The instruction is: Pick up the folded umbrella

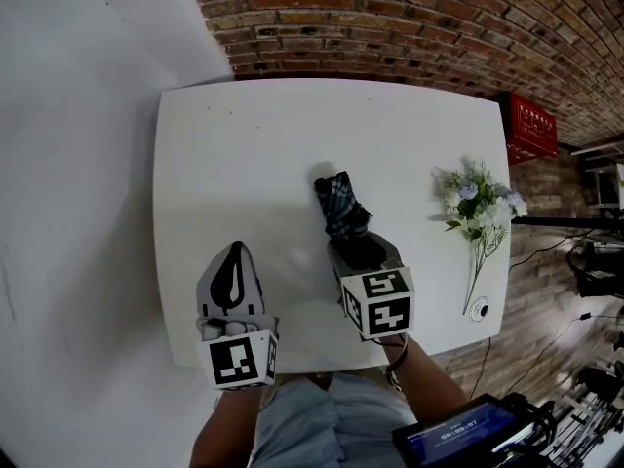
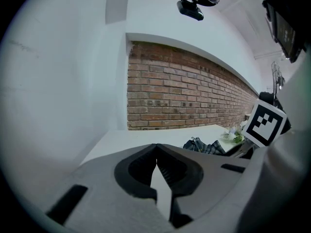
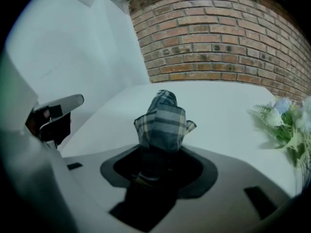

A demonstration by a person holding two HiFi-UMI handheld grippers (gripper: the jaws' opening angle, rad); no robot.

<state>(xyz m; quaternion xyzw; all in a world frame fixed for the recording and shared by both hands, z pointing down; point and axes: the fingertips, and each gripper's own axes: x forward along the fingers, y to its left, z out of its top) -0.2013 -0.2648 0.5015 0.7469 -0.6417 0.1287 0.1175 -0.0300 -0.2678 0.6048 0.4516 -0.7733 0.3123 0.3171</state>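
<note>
The folded umbrella [image 1: 341, 206], dark plaid fabric, lies near the middle of the white table [image 1: 253, 144] with one end pointing away from me. My right gripper [image 1: 363, 252] is shut on its near end. In the right gripper view the umbrella [image 3: 163, 120] rises out of the gripper [image 3: 158, 152], filling the space between the jaws. My left gripper [image 1: 234, 276] hovers over the table's front left, empty, its jaws closed tip to tip [image 2: 155, 149]. From the left gripper view the umbrella [image 2: 206, 147] shows to the right.
A bunch of artificial flowers [image 1: 478, 208] lies on the table's right side, with a small round object [image 1: 478, 309] near its stem. A red crate [image 1: 526, 125] stands by the brick wall [image 1: 409, 18] beyond. The table's front edge runs just under both grippers.
</note>
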